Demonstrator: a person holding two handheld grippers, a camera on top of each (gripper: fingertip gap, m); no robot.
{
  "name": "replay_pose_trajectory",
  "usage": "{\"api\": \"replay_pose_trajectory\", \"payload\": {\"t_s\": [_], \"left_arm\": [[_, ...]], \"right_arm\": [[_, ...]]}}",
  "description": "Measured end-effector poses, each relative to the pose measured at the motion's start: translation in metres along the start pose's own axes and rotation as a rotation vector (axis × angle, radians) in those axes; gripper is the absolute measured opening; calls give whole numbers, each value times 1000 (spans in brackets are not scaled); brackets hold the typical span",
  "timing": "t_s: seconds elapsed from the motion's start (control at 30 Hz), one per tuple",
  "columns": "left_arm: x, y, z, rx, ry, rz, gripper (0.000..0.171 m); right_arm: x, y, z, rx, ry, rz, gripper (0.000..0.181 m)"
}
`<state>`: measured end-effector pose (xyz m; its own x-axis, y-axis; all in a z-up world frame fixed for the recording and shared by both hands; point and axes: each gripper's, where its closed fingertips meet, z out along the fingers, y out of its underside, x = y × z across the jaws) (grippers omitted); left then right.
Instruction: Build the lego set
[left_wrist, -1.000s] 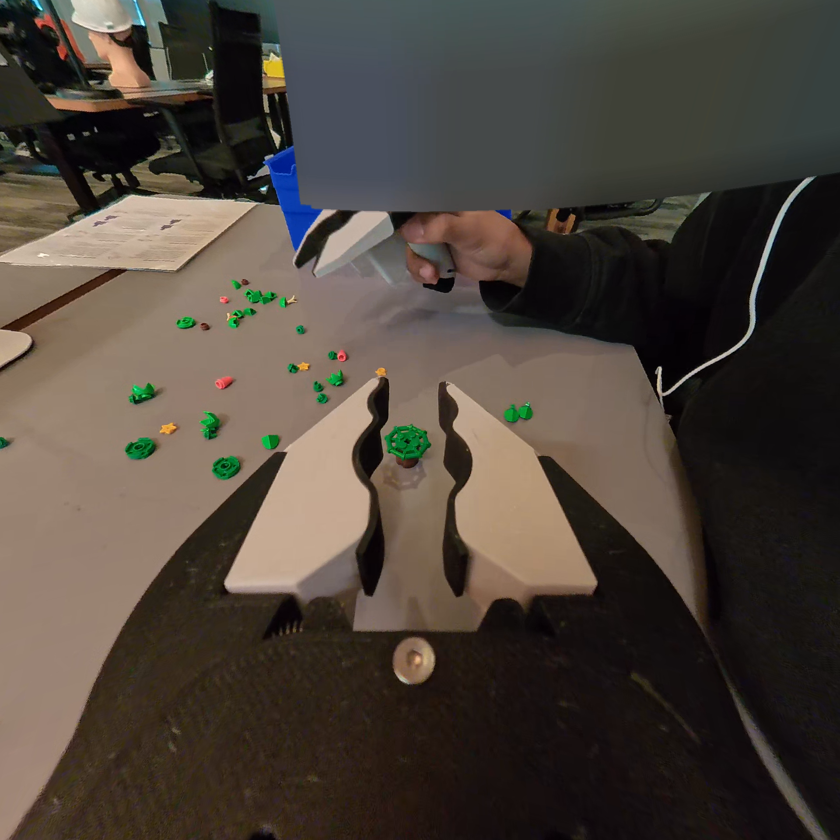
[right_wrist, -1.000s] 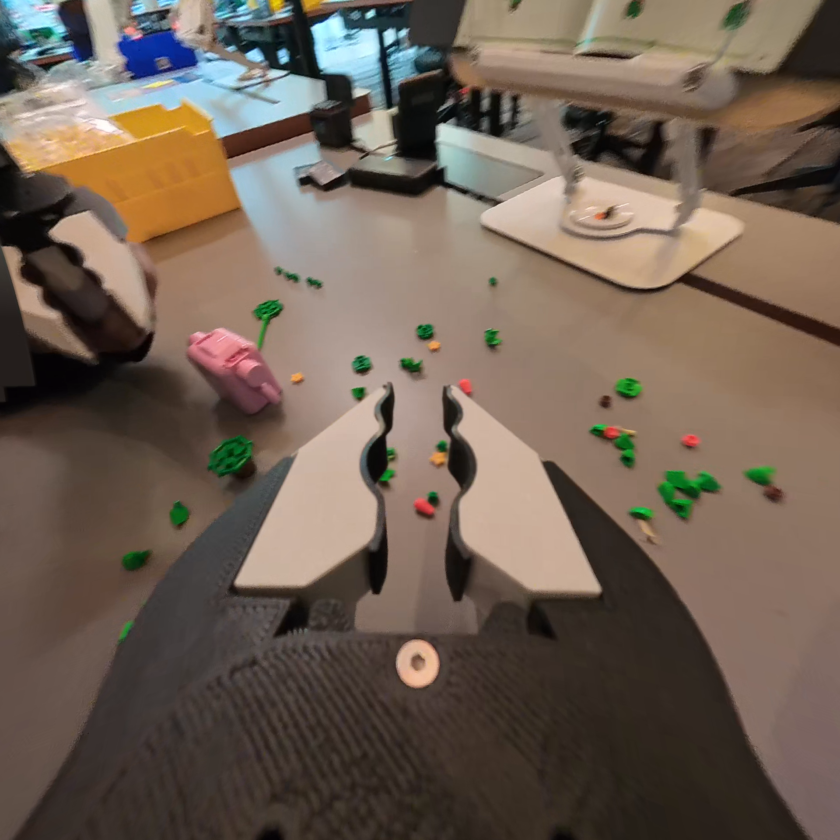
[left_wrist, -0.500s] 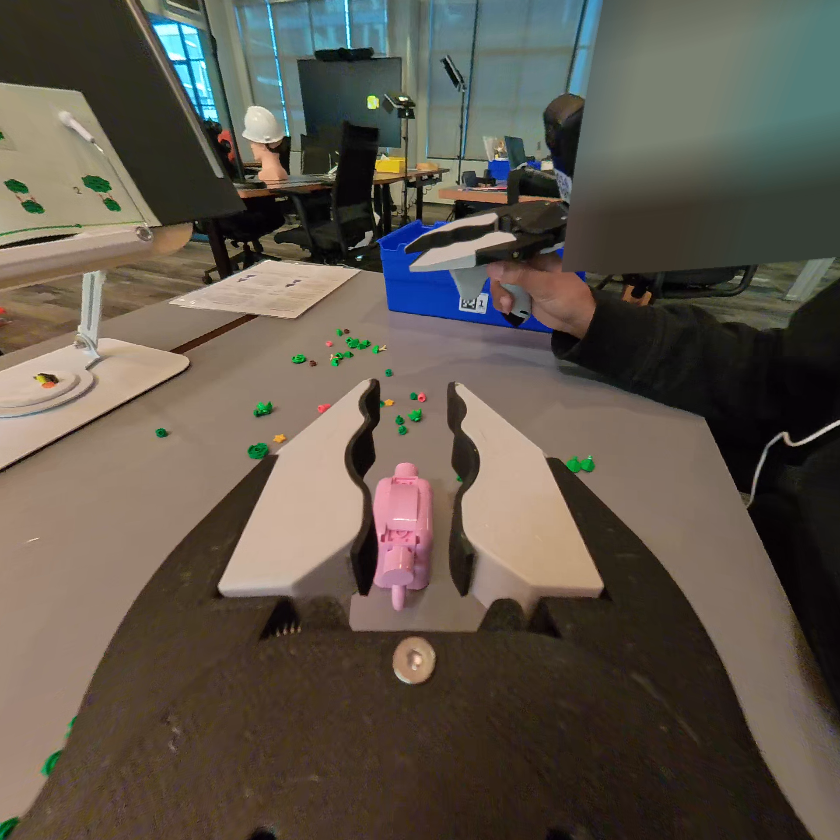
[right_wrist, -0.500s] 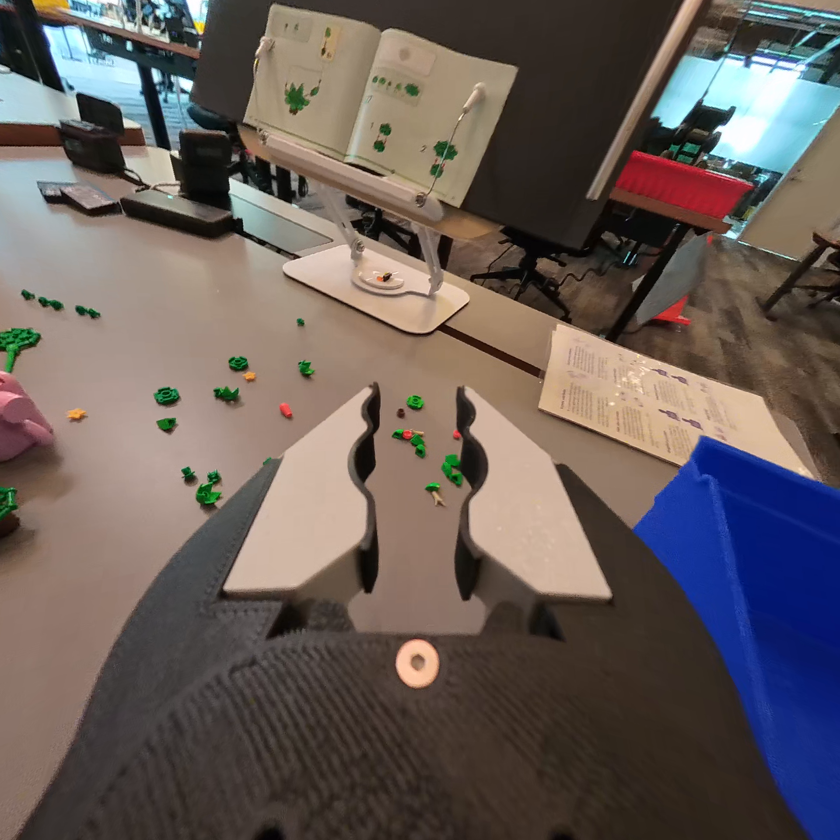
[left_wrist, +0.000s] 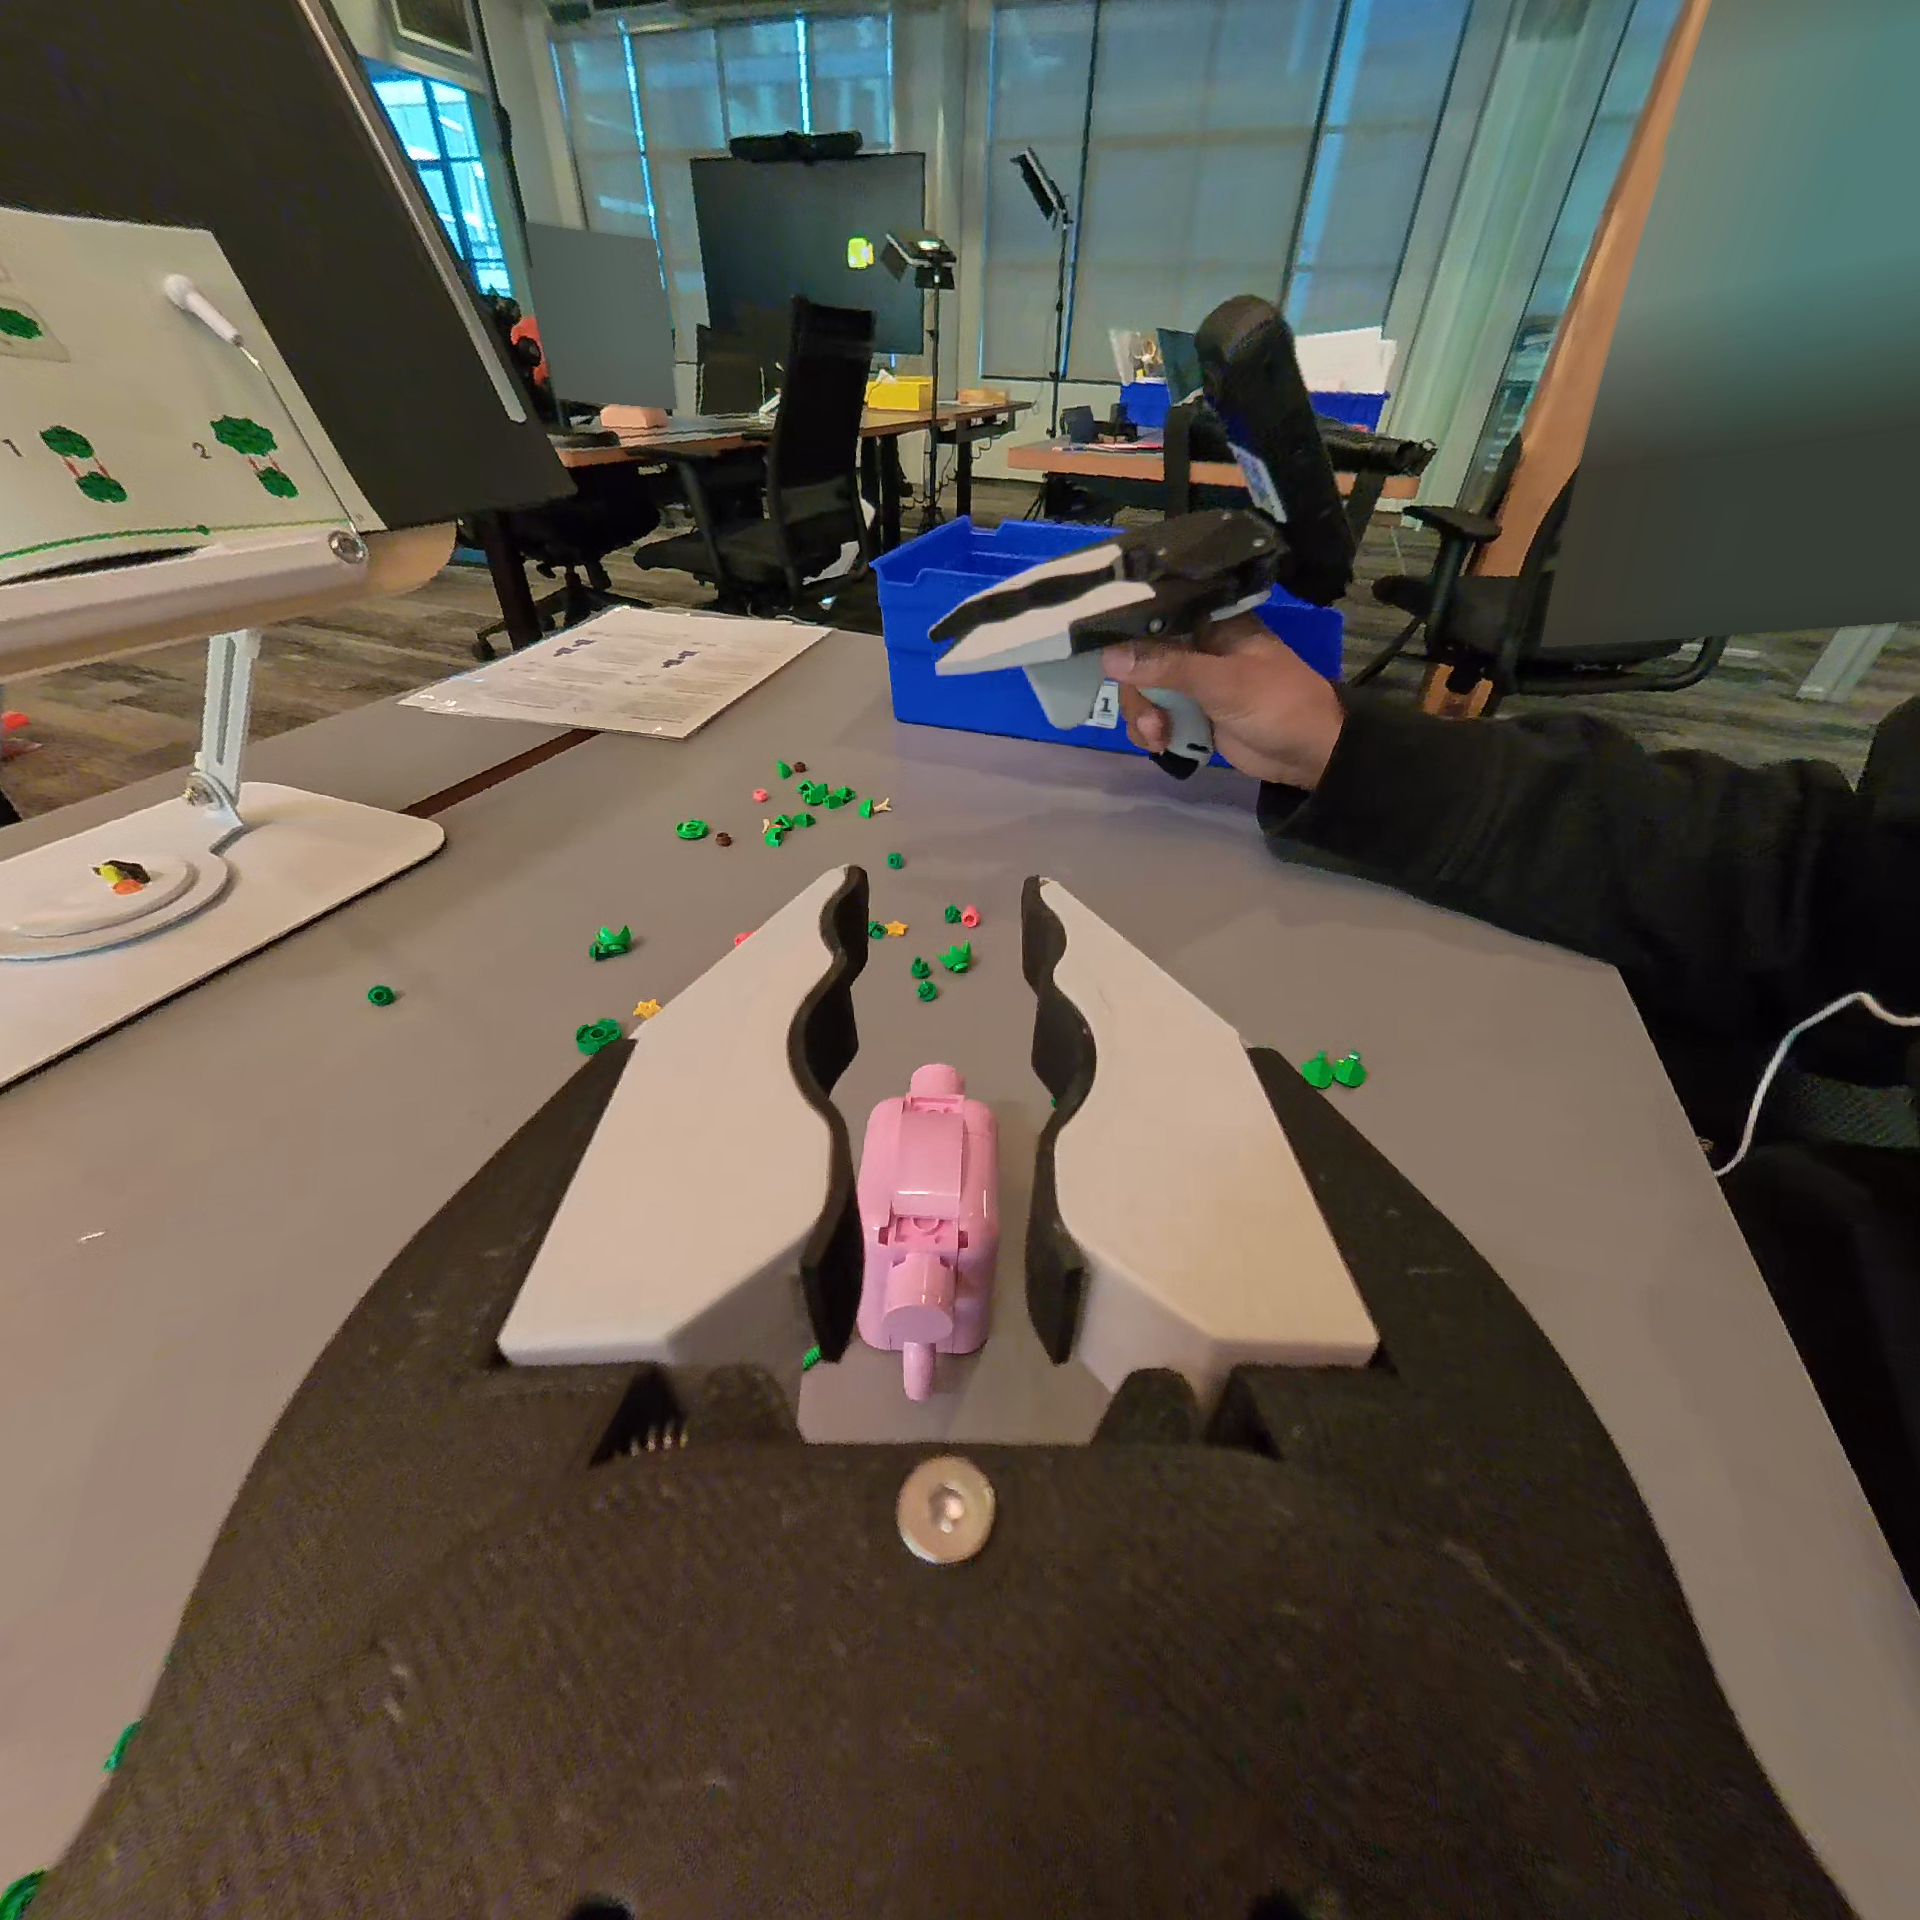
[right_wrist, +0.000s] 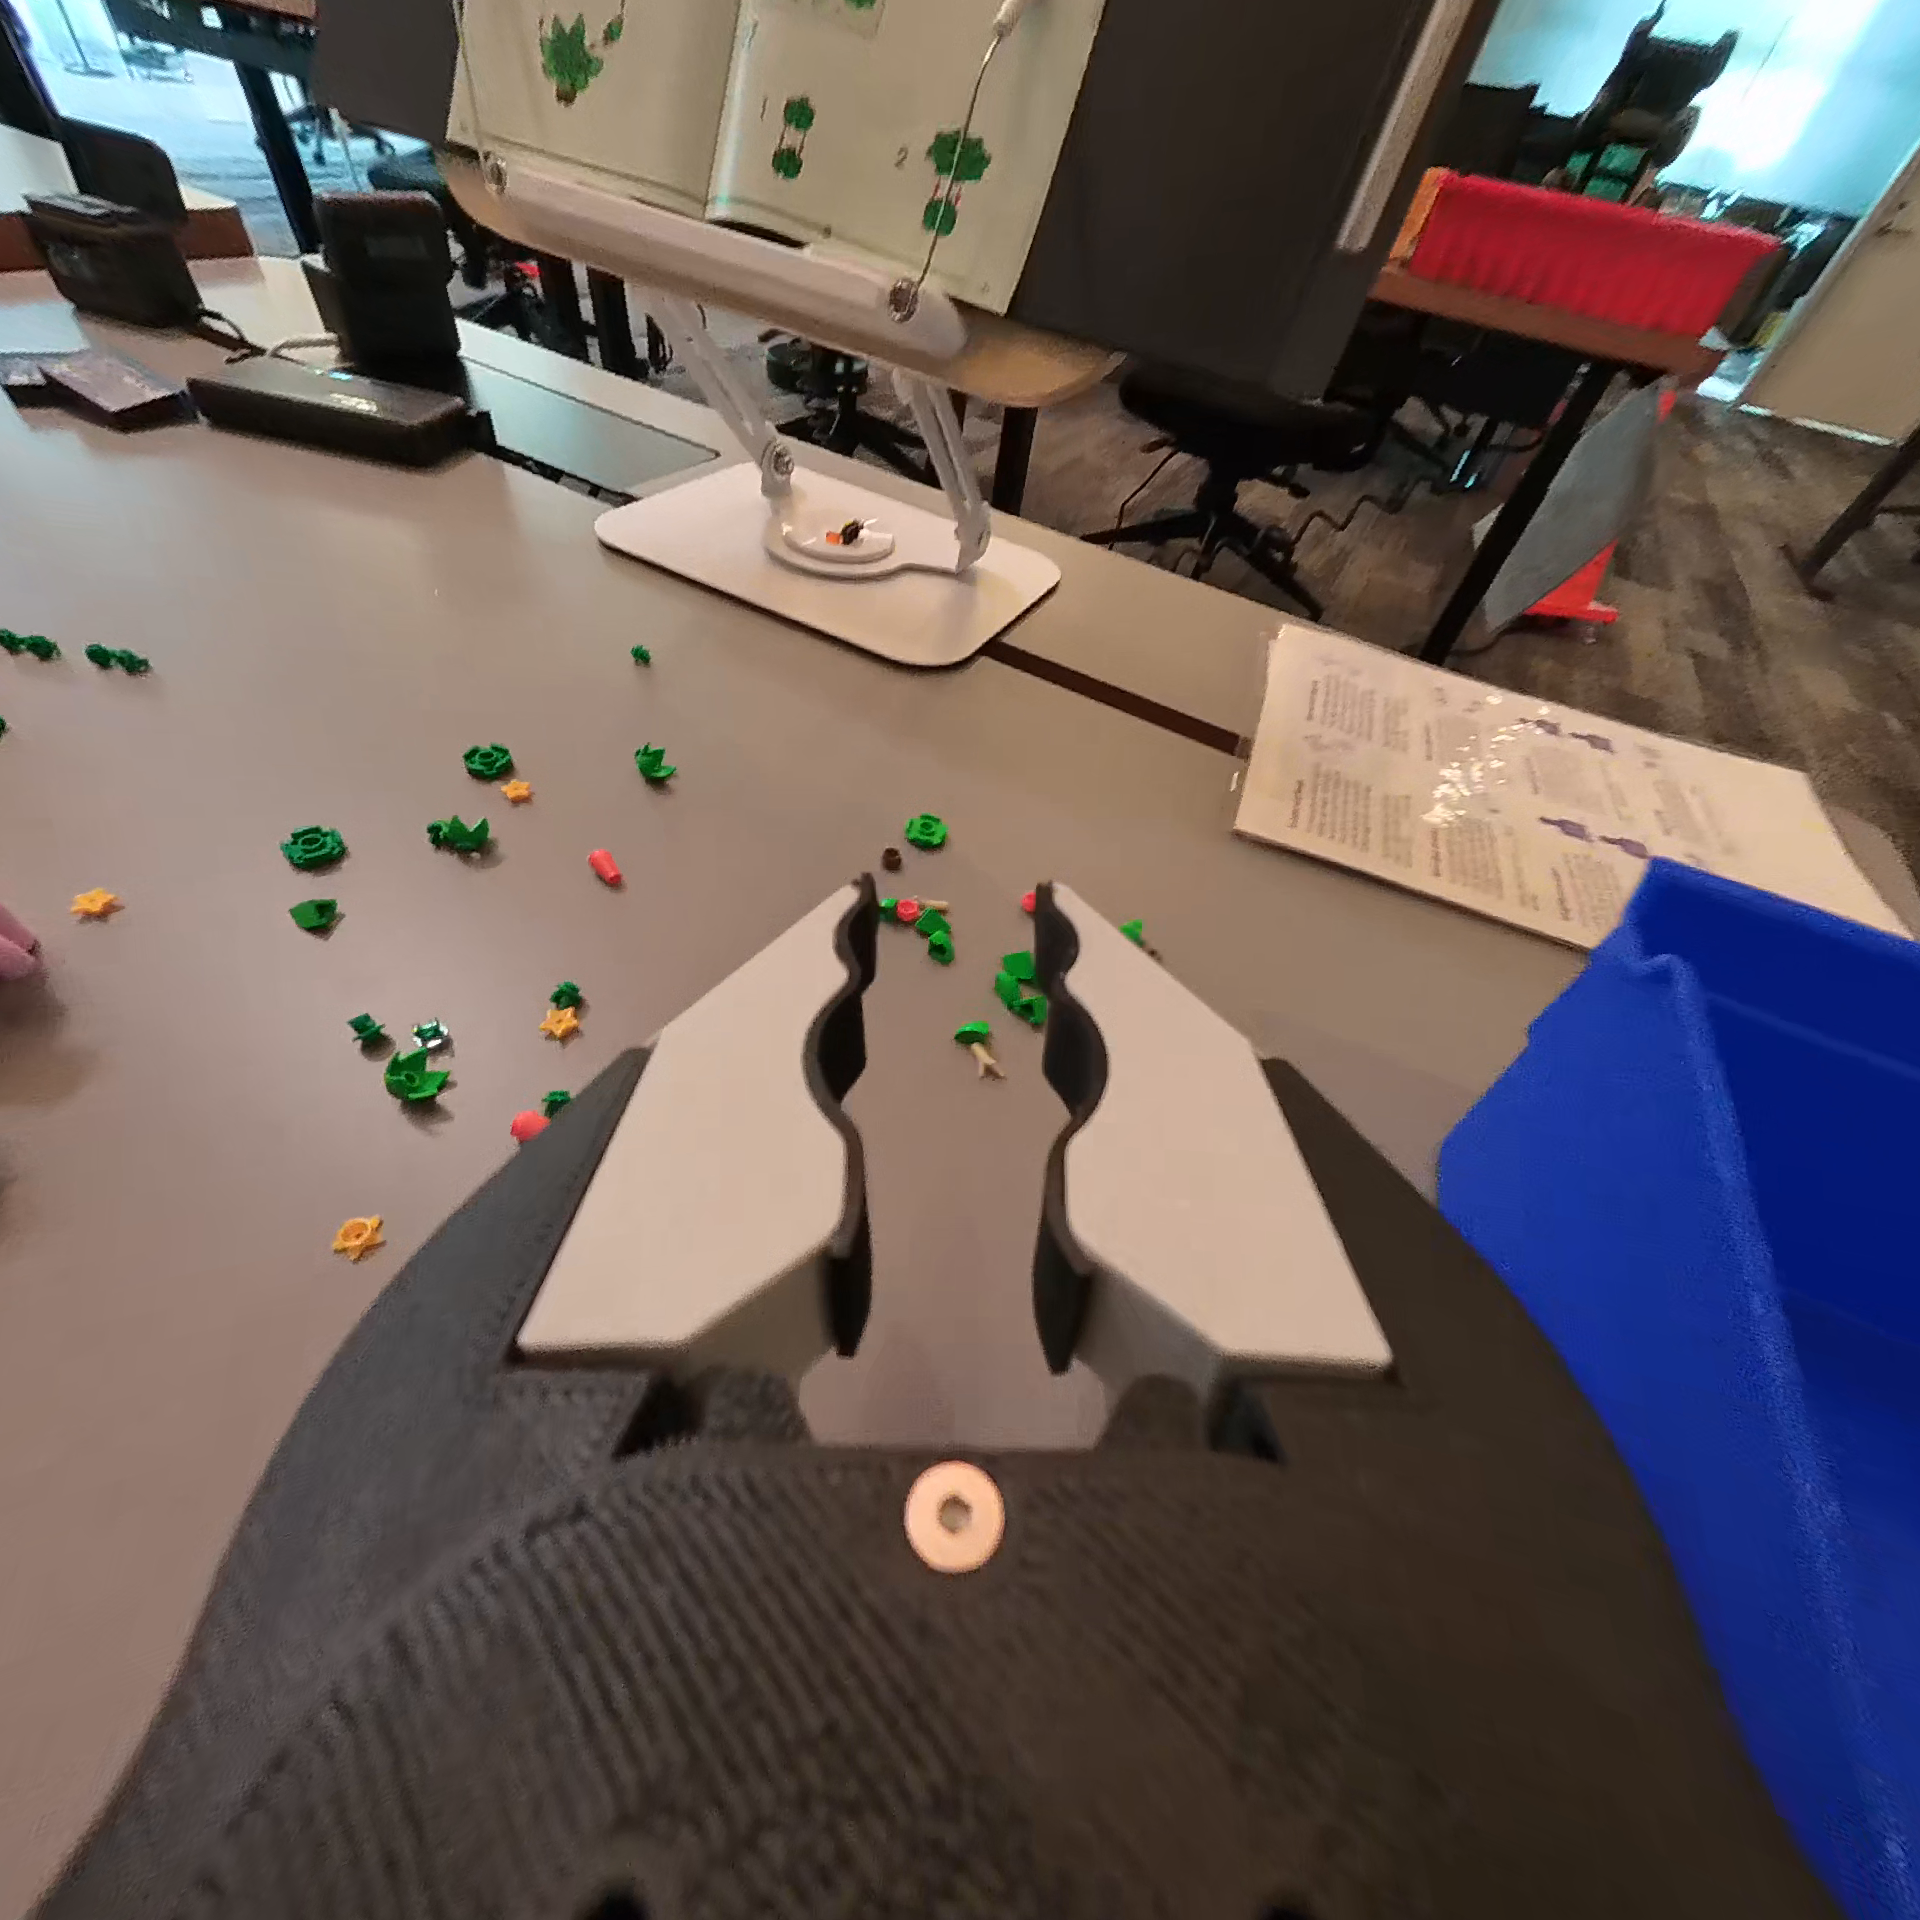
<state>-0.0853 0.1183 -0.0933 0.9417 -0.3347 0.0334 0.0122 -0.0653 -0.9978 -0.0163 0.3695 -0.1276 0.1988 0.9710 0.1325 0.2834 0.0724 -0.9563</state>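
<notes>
The left claw (left_wrist: 943, 883) is hanging released, jaws spread, with the pink piece (left_wrist: 928, 1210) lying on the table (left_wrist: 312, 1195) between them, deep at 6 o'clock near the palm, its long axis running 12 to 6 along the fingers; it looks close to the left pad, though contact is unclear. The right claw (right_wrist: 954, 894) is empty and released, pointing at loose green bits (right_wrist: 1013, 982) at 12 o'clock, so the left is far nearer. Printed writing is showing on the manual (right_wrist: 862, 114), a sheet (right_wrist: 1507, 790) and the bin (left_wrist: 997, 634) sticker
</notes>
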Motion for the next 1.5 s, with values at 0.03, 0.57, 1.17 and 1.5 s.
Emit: {"api": "replay_pose_trajectory", "payload": {"t_s": [0.03, 0.57, 1.17, 1.5], "left_arm": [[0, -1, 0, 4, 2, -3, 26], [-13, 3, -3, 9, -17, -67, 27], [-21, 8, -8, -1, 35, -134, 0], [-29, 19, -8, -64, -33, -18, 0]], "right_arm": [[-2, 1, 1, -6, -9, 3, 29], [-36, 21, 24, -62, -131, 9, 25], [-45, 25, 31, -93, -171, -21, 8], [-63, 5, 9, 74, -327, -33, 38]]}}
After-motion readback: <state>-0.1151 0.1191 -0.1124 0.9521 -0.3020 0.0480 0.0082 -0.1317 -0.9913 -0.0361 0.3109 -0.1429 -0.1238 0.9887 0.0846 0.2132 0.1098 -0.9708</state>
